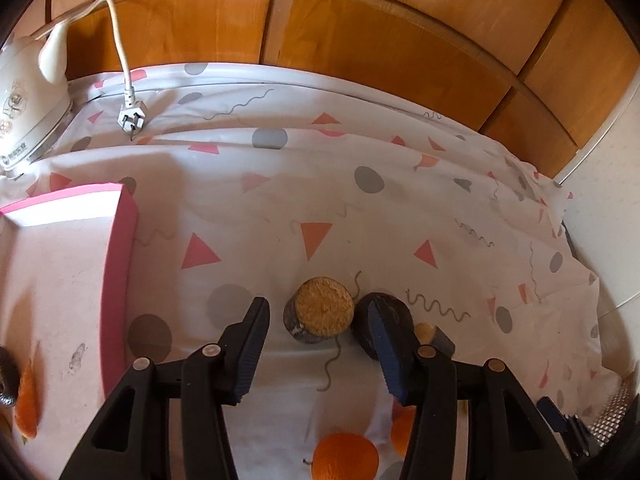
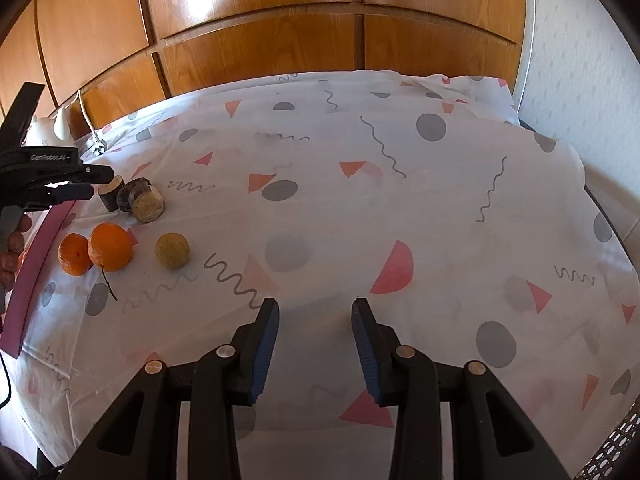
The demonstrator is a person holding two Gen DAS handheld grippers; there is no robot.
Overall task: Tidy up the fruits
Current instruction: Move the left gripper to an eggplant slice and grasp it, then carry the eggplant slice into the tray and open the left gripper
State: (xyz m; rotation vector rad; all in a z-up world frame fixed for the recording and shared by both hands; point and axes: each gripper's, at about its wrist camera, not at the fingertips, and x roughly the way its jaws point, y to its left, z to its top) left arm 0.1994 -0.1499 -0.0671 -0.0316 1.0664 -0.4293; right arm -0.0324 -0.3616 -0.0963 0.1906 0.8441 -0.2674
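In the left wrist view my left gripper (image 1: 318,314) is open above the patterned cloth, its fingers either side of a dark-skinned cut fruit with a tan face (image 1: 322,312). A second dark piece (image 1: 394,314) lies behind the right finger, a third small piece (image 1: 434,334) beside it. An orange (image 1: 345,456) lies below the gripper. In the right wrist view my right gripper (image 2: 316,320) is open and empty over bare cloth. Far left are the cut pieces (image 2: 140,198), two oranges (image 2: 110,246) (image 2: 74,254), a yellow round fruit (image 2: 172,250) and the left gripper (image 2: 94,184).
A pink-rimmed tray (image 1: 120,264) stands at the left with an orange (image 1: 26,408) and a dark fruit in it. A white appliance (image 1: 24,96) and its plug (image 1: 130,118) lie at the back left. Wooden cabinet doors (image 2: 280,32) rise behind the table.
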